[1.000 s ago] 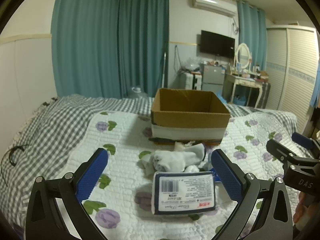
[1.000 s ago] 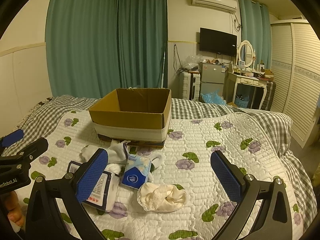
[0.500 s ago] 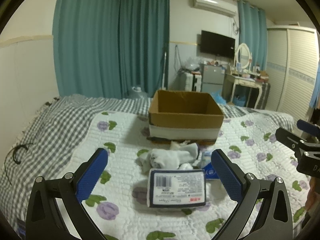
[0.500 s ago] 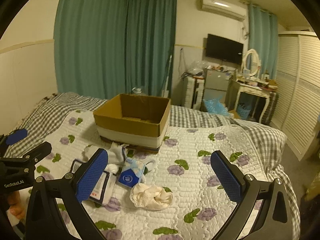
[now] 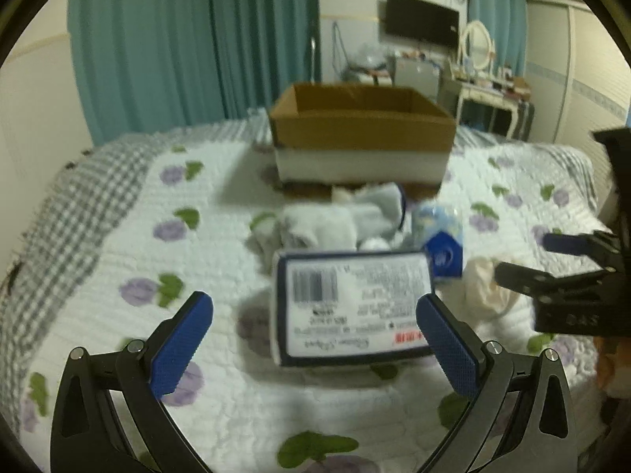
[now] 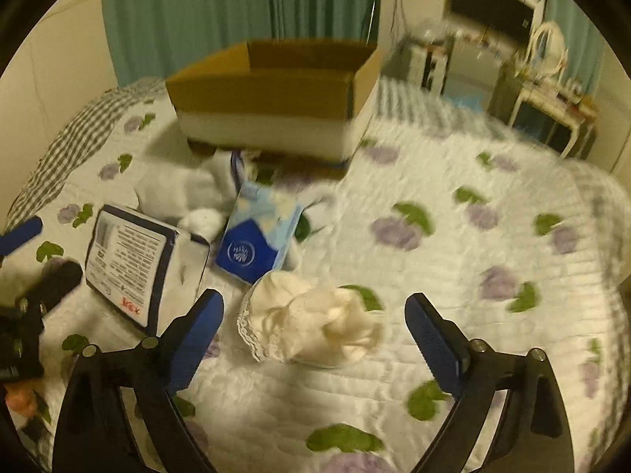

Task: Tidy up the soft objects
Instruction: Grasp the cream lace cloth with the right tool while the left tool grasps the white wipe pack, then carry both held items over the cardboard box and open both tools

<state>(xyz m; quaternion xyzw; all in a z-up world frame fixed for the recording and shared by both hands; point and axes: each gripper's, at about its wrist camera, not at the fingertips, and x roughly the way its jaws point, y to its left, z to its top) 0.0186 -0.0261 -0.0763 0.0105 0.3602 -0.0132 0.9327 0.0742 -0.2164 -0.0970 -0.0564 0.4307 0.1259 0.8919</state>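
Observation:
A white tissue pack with a dark border and barcode lies on the bed in front of my open left gripper. Behind it lie white socks and a small blue tissue pack. A cream lace-edged cloth lies just ahead of my open right gripper, between its blue fingers. The right wrist view also shows the barcode pack, the blue pack and the socks. An open cardboard box stands behind the pile; it also shows in the right wrist view.
The bed has a white quilt with purple flowers over a grey checked sheet. Teal curtains hang behind. A dressing table and wardrobe stand at the right. The right gripper shows at the left wrist view's right edge.
Both grippers have dropped lower and moved forward toward the pile. The cream cloth now sits between the right gripper's fingers, and the barcode pack is closer to the left gripper.

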